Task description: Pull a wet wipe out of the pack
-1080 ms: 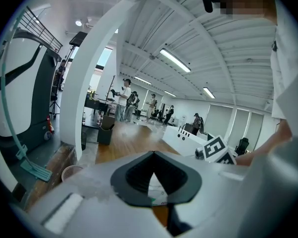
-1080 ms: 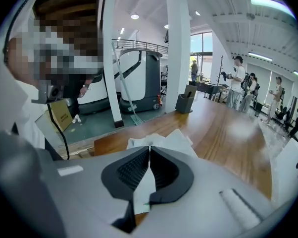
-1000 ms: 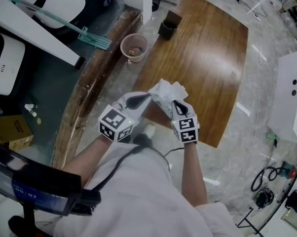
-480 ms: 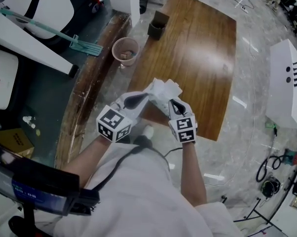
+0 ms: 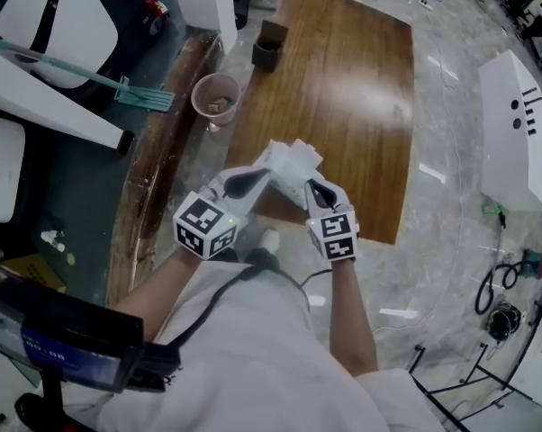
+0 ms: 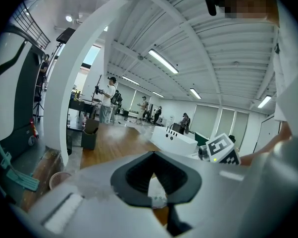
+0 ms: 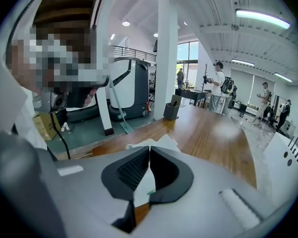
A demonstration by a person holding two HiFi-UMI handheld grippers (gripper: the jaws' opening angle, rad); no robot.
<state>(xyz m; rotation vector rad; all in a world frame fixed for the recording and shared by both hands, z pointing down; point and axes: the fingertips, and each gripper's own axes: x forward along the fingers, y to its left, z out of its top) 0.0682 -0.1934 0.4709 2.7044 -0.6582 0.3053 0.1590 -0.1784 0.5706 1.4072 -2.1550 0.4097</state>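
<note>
I hold a crumpled white bundle [image 5: 292,163], the wet wipe and its pack, in the air above the near edge of the wooden table [image 5: 352,88]. My left gripper [image 5: 269,176] is shut on its left side. The left gripper view shows white printed material [image 6: 157,191] behind the closed jaws. My right gripper [image 5: 310,187] is shut on the right side. In the right gripper view a white sheet [image 7: 156,144] sticks out past the closed tips and runs down between the pads [image 7: 131,170]. Where the pack ends and the wipe begins is hidden.
A pinkish cup [image 5: 215,97] stands on the rough plank left of the table. A dark open box [image 5: 269,45] sits at the table's far left corner. A white cabinet [image 5: 514,133] lies at the right, and cables [image 5: 494,288] on the floor. A green-handled tool [image 5: 104,82] leans at the left.
Both grippers stay shut on the white bundle, close together. The head view has shifted, so the table and cup sit a little further left and up.
</note>
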